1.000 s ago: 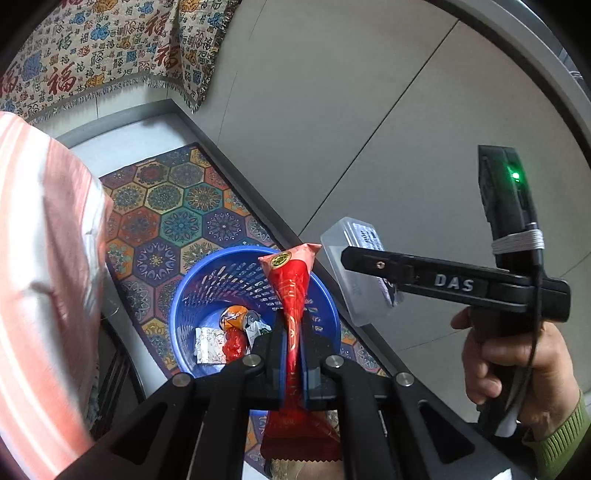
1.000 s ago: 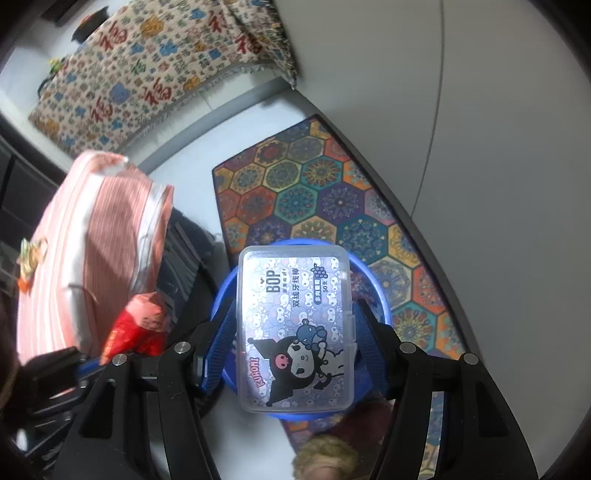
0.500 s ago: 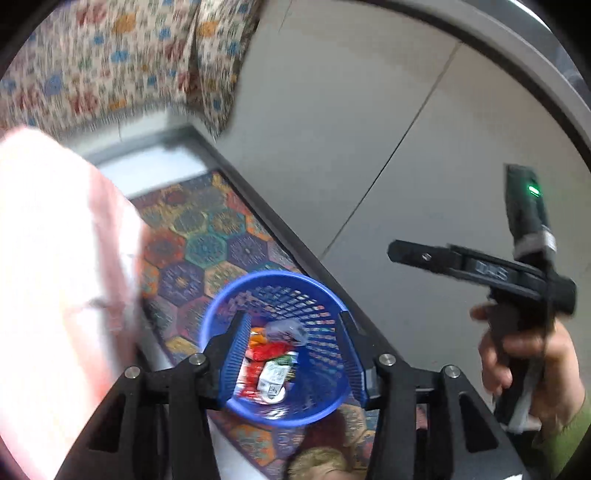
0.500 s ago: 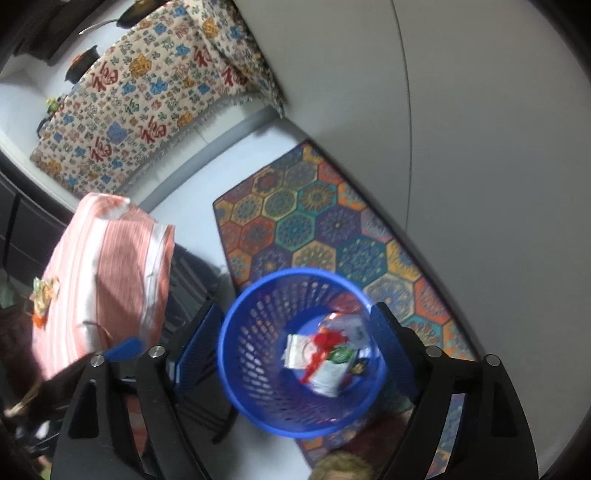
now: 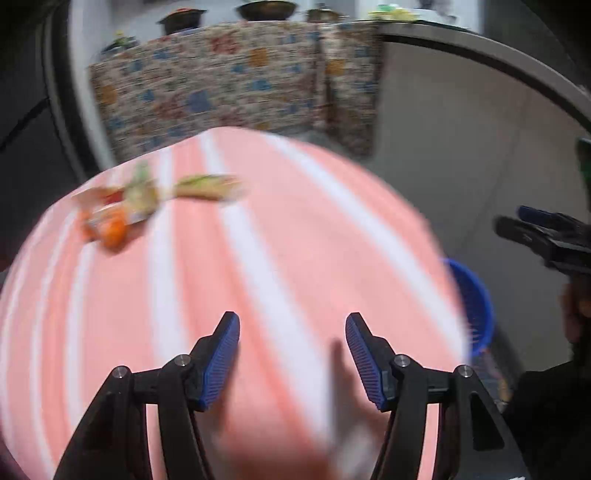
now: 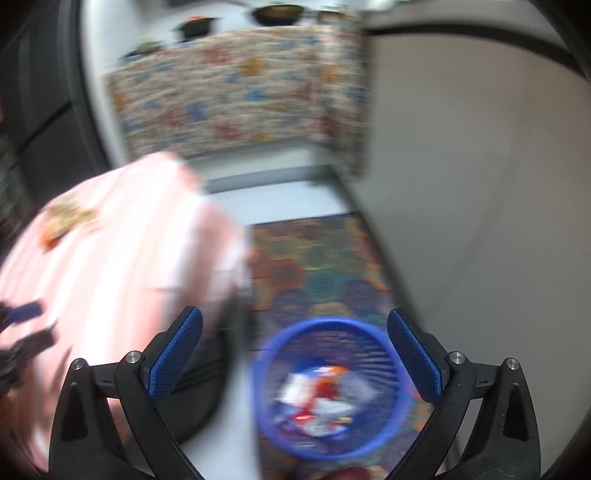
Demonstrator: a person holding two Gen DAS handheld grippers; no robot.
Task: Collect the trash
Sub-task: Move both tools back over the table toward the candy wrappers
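Both views are smeared with motion blur, so detail is thin. The left gripper (image 5: 291, 354) hangs over a pink-and-white striped cloth (image 5: 295, 240), its blue-padded fingers (image 5: 221, 360) spread wide with nothing between them. On the far left of that cloth lies a crumpled wrapper (image 5: 122, 210) (orange, red and green, too blurred to name further), well apart from the gripper. The blue mesh basket (image 5: 476, 299) peeks out past the cloth's right edge, just below the right gripper (image 5: 543, 230), which shows here only from the side.

Over in the right wrist view, the right gripper (image 6: 293, 358) is parted wide too, holding nothing, and the basket (image 6: 328, 387) sits on the floor between and below its fingers. Inside it lies a heap of trash (image 6: 321, 398), white and red scraps. The basket rests on the edge of a hexagon-patterned rug (image 6: 317, 262). Beyond, a patterned tablecloth (image 6: 236, 92) drapes a table with dark bowls (image 6: 280, 11) on top.
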